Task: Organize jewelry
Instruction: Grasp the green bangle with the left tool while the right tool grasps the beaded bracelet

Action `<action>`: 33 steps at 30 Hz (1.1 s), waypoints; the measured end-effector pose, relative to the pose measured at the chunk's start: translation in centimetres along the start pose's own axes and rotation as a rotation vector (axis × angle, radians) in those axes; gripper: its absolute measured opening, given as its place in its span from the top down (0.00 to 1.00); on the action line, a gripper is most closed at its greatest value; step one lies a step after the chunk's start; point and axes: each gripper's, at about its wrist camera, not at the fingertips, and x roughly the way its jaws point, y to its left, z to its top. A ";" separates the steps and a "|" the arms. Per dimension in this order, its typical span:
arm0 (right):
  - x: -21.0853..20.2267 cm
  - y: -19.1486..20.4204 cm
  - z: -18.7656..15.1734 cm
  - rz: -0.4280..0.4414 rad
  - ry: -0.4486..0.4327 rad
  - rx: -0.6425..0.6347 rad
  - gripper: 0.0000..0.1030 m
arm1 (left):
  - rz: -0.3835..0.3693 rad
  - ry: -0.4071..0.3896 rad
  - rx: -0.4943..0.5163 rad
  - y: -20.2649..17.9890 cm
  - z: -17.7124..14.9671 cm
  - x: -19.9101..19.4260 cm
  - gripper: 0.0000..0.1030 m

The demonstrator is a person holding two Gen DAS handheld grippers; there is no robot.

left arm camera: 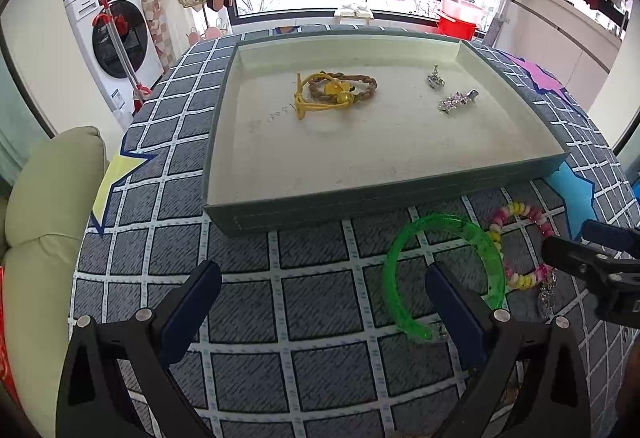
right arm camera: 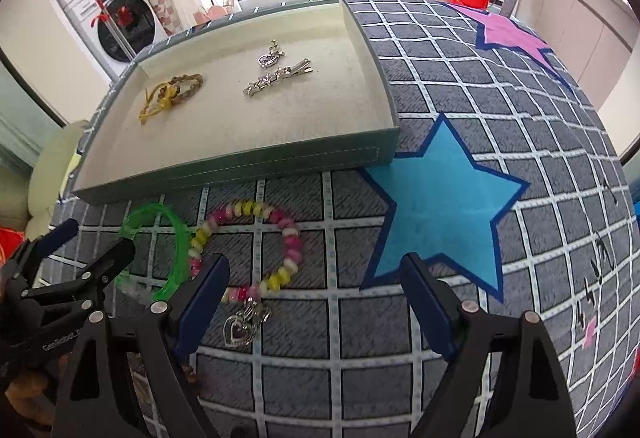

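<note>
A green plastic bangle (left arm camera: 493,262) lies on the checked cloth in front of the tray. My left gripper (left arm camera: 322,274) stands open just above the cloth, its right finger inside the bangle's ring. Beside the bangle lies a pink and yellow bead bracelet (right arm camera: 294,242) with a silver heart charm (right arm camera: 238,332). My right gripper (right arm camera: 316,270) is open over it, its left finger above the beads' left side. The cream-lined tray (left arm camera: 224,174) holds a yellow cord bracelet (left arm camera: 316,104), a brown braided bracelet (left arm camera: 362,88), a silver hair clip (left arm camera: 458,102) and a small silver pendant (left arm camera: 435,78).
The table's grey checked cloth carries a blue star (right arm camera: 440,198), a pink star (right arm camera: 508,32) and a yellow one (left arm camera: 116,174). A pale green cushion (left arm camera: 44,222) sits past the left edge. Behind are a washing machine (left arm camera: 116,38), a window and a red basin (left arm camera: 456,26).
</note>
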 end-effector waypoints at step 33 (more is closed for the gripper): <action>-2.9 2.7 0.3 -0.037 -0.094 -0.149 0.91 | -0.151 -0.033 0.067 -1.0 0.2 -2.6 0.80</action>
